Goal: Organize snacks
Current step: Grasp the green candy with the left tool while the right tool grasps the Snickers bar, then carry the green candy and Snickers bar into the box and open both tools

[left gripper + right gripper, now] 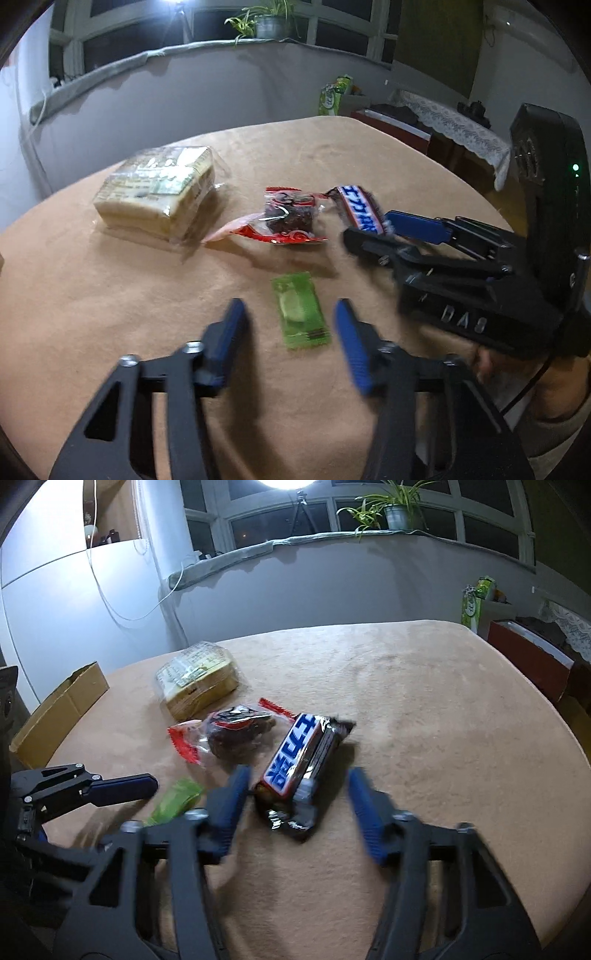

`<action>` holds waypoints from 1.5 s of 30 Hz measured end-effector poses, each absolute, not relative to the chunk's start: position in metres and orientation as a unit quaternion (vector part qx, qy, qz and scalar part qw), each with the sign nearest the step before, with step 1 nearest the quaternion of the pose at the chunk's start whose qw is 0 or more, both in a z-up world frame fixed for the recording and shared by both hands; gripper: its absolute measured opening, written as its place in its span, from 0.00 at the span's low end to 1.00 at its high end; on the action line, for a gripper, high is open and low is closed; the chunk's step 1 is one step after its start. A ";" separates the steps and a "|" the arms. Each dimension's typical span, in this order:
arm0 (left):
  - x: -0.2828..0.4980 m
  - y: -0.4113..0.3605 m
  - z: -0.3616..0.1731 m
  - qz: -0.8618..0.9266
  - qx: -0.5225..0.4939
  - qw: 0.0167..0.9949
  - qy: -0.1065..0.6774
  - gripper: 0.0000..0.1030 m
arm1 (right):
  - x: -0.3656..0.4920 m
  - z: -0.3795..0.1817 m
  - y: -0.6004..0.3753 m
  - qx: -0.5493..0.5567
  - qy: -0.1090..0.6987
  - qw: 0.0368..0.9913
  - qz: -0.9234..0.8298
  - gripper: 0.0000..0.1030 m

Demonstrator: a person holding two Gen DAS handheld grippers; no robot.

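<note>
A cardboard box (pixel 61 709) stood at the table's (pixel 443 738) far left edge, probably where the snacks were meant to go, though the task does not say so. Right of it lay a clear-wrapped wafer pack (pixel 159 192), then a red-edged date packet (pixel 284 218), both untouched and apart from either gripper.

The left gripper (pixel 291 332) hung low over the cloth with its jaws spread wide and nothing between the pads; the green sachet (pixel 300 311) lay flat in the gap, touching neither finger. Further right, the right gripper (pixel 295 805) was likewise wide open and empty, straddling the near end of the chocolate bar (pixel 303 771), which rested on the table at a slant, its far end just beside the date packet.

Both hands seemed to be at the reach-and-grasp step, each lined up on its own snack with nothing yet lifted, so the task looked barely begun. The next move would call for closing each pair of pads squarely on its wrapper: the sachet is thin and flat, so the left would likely need to press right down to the cloth, while the bar offers more bulk but a slick wrapper. The box lay well left of both.
</note>
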State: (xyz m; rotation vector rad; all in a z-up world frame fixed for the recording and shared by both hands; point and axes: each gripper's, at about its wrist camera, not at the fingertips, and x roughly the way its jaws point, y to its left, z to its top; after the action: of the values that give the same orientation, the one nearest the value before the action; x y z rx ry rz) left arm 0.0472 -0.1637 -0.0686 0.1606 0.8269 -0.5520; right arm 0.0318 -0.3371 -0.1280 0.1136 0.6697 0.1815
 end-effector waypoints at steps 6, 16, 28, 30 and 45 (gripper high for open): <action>0.051 -0.151 -0.068 -0.270 0.059 0.875 0.397 0.21 | 0.022 -0.129 -0.352 0.082 0.321 0.939 0.089 0.33; 0.050 -0.127 -0.060 -0.265 0.014 0.882 0.389 0.20 | -0.003 -0.120 -0.380 0.108 0.293 0.948 0.056 0.33; 0.053 -0.086 -0.050 -0.234 -0.018 0.897 0.374 0.20 | -0.005 -0.111 -0.372 0.098 0.284 0.952 0.062 0.33; 0.053 -0.082 -0.049 -0.234 -0.021 0.899 0.371 0.20 | -0.005 -0.109 -0.369 0.095 0.283 0.952 0.062 0.33; 0.045 -0.036 -0.034 -0.214 -0.046 0.916 0.335 0.20 | 0.000 -0.078 -0.312 0.047 0.272 0.957 0.090 0.33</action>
State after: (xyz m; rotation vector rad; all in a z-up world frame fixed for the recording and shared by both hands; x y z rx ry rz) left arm 0.0450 -0.0365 -0.0338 -0.0944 0.6894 -0.4407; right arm -0.0001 -0.3119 -0.0780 0.0947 0.5522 0.1817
